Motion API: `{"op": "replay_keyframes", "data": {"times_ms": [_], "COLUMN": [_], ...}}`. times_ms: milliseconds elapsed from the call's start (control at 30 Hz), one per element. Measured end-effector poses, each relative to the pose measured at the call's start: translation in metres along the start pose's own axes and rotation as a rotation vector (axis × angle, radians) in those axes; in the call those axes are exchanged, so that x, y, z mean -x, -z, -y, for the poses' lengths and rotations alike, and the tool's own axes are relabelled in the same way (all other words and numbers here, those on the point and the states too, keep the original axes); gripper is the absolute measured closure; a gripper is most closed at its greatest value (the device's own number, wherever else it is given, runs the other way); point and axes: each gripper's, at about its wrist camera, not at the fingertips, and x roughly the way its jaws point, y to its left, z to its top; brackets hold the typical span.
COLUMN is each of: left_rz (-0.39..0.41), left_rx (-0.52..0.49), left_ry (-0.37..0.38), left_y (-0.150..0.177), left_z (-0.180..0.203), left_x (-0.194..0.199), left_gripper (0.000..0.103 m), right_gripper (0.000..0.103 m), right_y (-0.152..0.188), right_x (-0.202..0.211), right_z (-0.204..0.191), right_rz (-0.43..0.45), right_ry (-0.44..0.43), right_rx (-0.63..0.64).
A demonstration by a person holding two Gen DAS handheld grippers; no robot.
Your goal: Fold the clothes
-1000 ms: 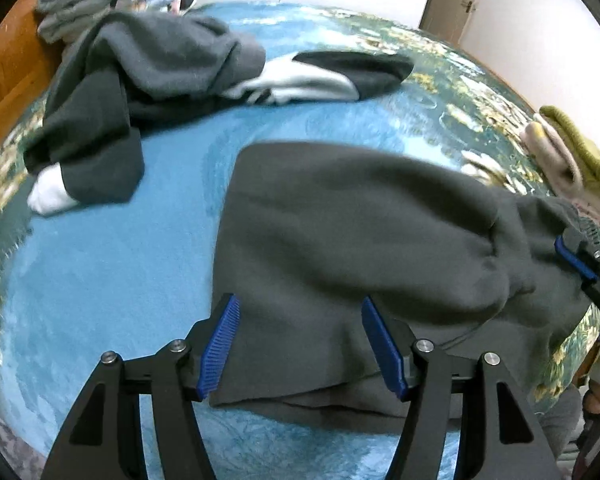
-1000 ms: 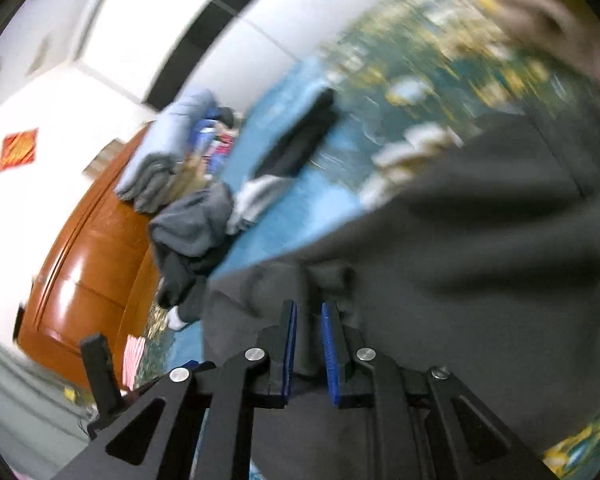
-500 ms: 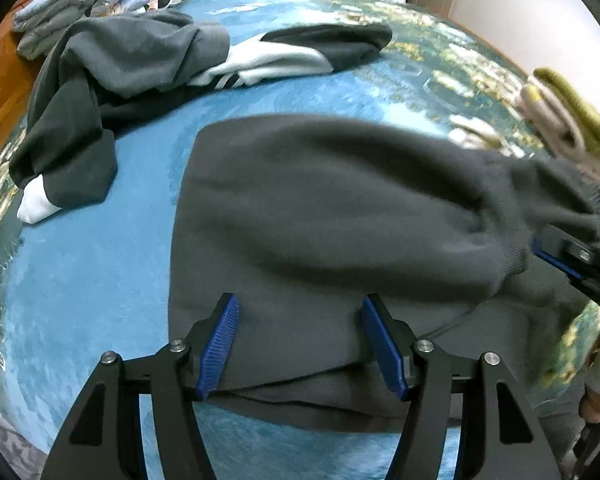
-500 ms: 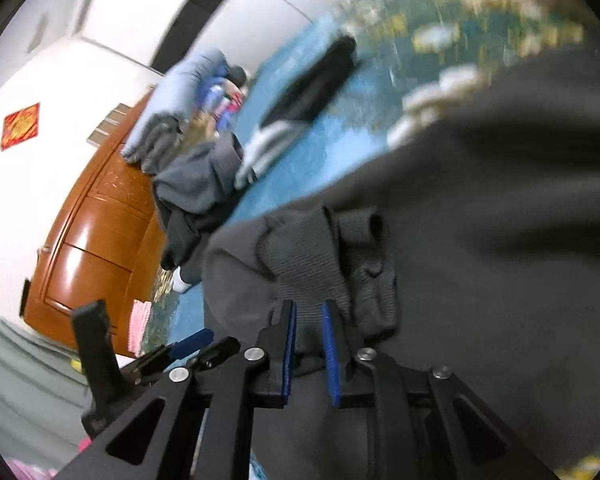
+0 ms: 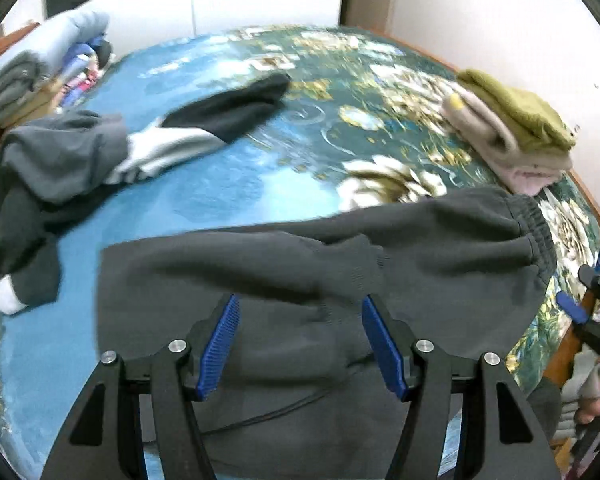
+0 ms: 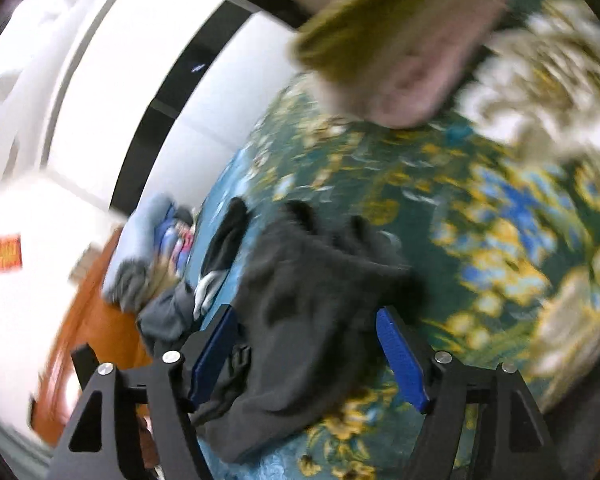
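**Dark grey garment lies folded on the bed, both grippers spread wide**

The dark grey garment (image 5: 300,280) lies across the near part of the bed (image 5: 228,184), folded over on itself, with its ribbed elastic band (image 5: 536,220) at the right end. A thin dark cord (image 5: 284,408) runs across its near edge.

The left gripper (image 5: 300,344) hangs just over the near part of the garment with its jaws wide apart; the blue pads (image 5: 220,344) have no cloth between them. In the right wrist view the right gripper (image 6: 308,356) also has its jaws spread wide, with the bunched end of the garment lying beyond the gap and nothing clamped. That view is heavily blurred. In the left wrist view the right gripper shows at the far right edge, just off the bed's side, with a hand (image 5: 596,392) on it.

Farther left on the bed lies a crumpled grey garment (image 5: 56,168), and beside it a black and white garment (image 5: 204,128) stretches toward the middle. A stack of folded clothes (image 5: 512,128), olive on top and pale pink below, sits at the far right of the bed. Another pile of folded laundry (image 5: 52,64) rests at the far left. The bedspread is blue and dark green with a floral pattern.
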Motion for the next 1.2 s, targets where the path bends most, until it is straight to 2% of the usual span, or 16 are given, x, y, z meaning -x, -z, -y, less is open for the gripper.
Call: {"op": "replay_keyframes", "data": {"times_ms": [233,333,467,633,700,767,900,967,1033,1200], "left_rz": [-0.108,-0.13,-0.137,-0.126,-0.114,-0.097,-0.067,-0.056,-0.041,-0.01], "left_rx": [0.052,0.083,0.128,0.161,0.175,0.188,0.248,0.284,0.314,0.38], "left_ry": [0.049,0.062,0.107,0.14,0.149,0.155,0.171,0.181,0.188,0.193], "left_y": [-0.001,-0.003,-0.005,0.001,0.003,0.006,0.015,0.02,0.026,0.041], "left_z": [0.012,0.009,0.0,-0.017,-0.026,-0.037,-0.065,-0.079,-0.092,-0.123], "left_x": [-0.047,-0.058,-0.057,-0.041,-0.033,-0.025,-0.01,-0.004,0.002,0.012], "left_gripper": [0.038,0.038,0.038,0.038,0.038,0.038,0.038,0.038,0.038,0.038], "right_gripper": [0.024,0.024,0.024,0.023,0.027,0.039,0.048,0.058,0.062,0.064], "right_y": [-0.005,-0.011,-0.022,-0.026,-0.024,-0.024,-0.023,-0.025,-0.026,-0.027], "right_x": [-0.017,-0.027,-0.042,-0.056,-0.054,-0.049,-0.041,-0.036,-0.031,-0.02], "right_z": [0.042,0.049,0.049,0.036,0.035,0.037,0.028,0.011,-0.009,-0.076], "right_rz": [-0.021,-0.01,0.0,-0.013,0.003,0.015,0.02,0.026,0.033,0.044], "right_ry": [-0.047,-0.073,-0.095,-0.072,-0.073,-0.077,-0.033,-0.009,0.012,0.048], "right_rx": [-0.149,-0.17,-0.162,-0.118,-0.127,-0.165,-0.169,-0.132,-0.084,0.094]}}
